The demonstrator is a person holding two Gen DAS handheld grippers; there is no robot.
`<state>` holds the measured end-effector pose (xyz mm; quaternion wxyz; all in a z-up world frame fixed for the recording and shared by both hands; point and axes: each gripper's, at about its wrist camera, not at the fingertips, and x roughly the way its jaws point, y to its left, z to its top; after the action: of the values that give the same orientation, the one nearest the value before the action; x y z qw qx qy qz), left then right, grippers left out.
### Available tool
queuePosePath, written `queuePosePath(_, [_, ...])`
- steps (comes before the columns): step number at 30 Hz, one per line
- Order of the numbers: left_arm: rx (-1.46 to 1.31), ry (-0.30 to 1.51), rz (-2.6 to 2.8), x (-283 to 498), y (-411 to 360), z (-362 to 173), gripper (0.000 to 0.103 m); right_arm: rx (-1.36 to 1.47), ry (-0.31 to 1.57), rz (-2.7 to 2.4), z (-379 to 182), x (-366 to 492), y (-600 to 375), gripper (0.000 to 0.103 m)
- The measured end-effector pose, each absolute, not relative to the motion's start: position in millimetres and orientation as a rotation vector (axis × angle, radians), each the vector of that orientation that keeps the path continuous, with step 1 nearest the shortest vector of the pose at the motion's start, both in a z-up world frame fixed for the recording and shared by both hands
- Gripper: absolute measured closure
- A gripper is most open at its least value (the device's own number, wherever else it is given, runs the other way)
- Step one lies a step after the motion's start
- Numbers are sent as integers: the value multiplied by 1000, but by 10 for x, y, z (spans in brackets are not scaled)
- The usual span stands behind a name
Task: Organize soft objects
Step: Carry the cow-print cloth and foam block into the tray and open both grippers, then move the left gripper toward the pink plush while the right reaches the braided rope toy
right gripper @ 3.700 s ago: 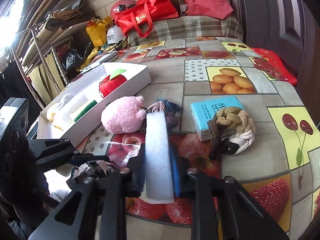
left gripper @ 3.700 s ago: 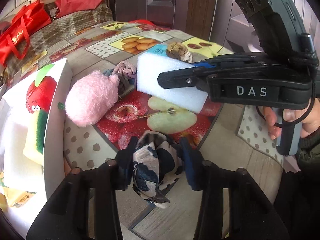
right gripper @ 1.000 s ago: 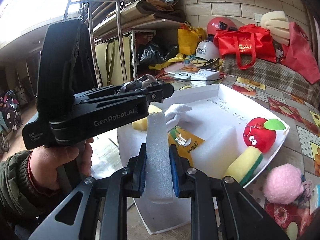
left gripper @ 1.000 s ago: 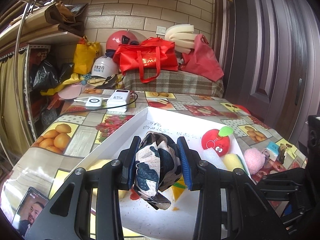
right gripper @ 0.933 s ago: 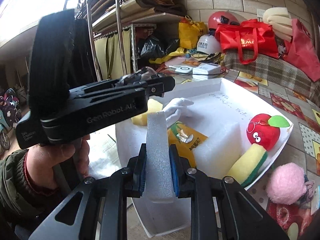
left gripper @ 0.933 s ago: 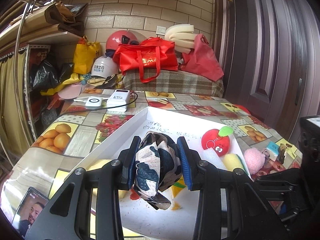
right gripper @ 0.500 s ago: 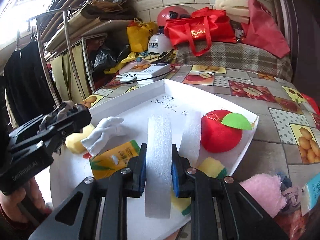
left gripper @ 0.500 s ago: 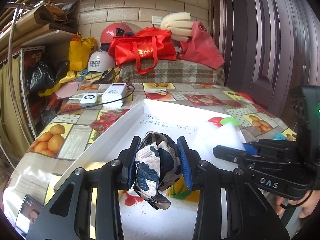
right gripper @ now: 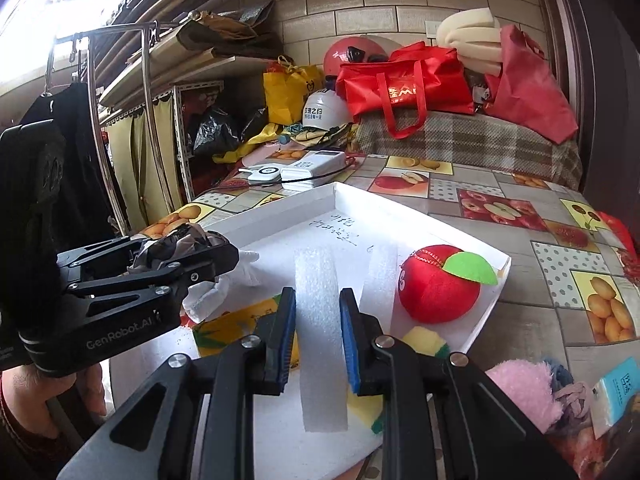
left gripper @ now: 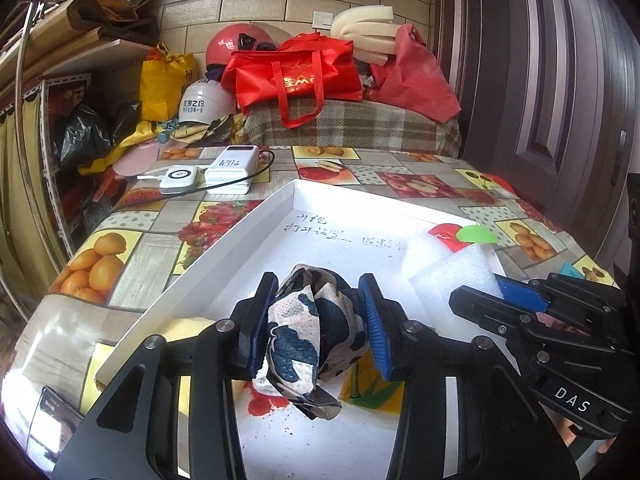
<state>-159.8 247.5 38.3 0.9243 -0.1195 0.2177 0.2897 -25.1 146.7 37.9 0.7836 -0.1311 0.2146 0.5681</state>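
Note:
My left gripper (left gripper: pixel 318 326) is shut on a black-and-white patterned cloth (left gripper: pixel 314 336) and holds it over the white tray (left gripper: pixel 224 260). My right gripper (right gripper: pixel 318 328) stands around a white foam block (right gripper: pixel 320 332) over the tray (right gripper: pixel 490 300); its blue pads touch the block's sides loosely. In the left wrist view the foam block (left gripper: pixel 452 270) sits at the right gripper's tip (left gripper: pixel 476 304). The tray holds a red plush apple (right gripper: pixel 438 284), a second foam block (right gripper: pixel 380 276), a yellow-green sponge (right gripper: pixel 420 340), a white glove (right gripper: pixel 224 284) and a yellow packet (right gripper: pixel 236 328).
A pink plush ball (right gripper: pixel 528 392), knotted cloth (right gripper: pixel 568 394) and a blue tissue pack (right gripper: pixel 616 388) lie on the fruit-pattern tablecloth right of the tray. Two power banks (left gripper: pixel 208 172) lie beyond the tray. A phone (left gripper: pixel 52 420) lies at the near left table edge.
Both grippers have carried their loads from the table's right part to above the tray. In the last half second my right gripper has lowered the foam block and its jaws have widened slightly.

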Motion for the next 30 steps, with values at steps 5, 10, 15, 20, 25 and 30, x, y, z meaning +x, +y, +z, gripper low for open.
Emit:
queuePosePath(5, [-262, 383, 642, -1722, 2489, 416, 9, -284, 427, 1201, 395, -290, 1434, 13])
queuePosePath(10, [-263, 354, 652, -1780, 2482, 429, 9, -279, 402, 1186, 407, -298, 1411, 11])
queuePosePath(15, [-232, 296, 668, -1855, 2414, 470, 9, -264, 356, 1170, 434, -343, 1346, 3])
queuePosePath(20, [-228, 267, 670, -1904, 2402, 486, 9, -240, 322, 1152, 463, -351, 1287, 3])
queuePosePath(25, [-200, 242, 673, -1936, 2341, 508, 9, -188, 281, 1113, 491, -370, 1129, 3])
queuePosePath(30, [-160, 234, 681, -1933, 2245, 521, 9, -192, 281, 1114, 495, -411, 1059, 3])
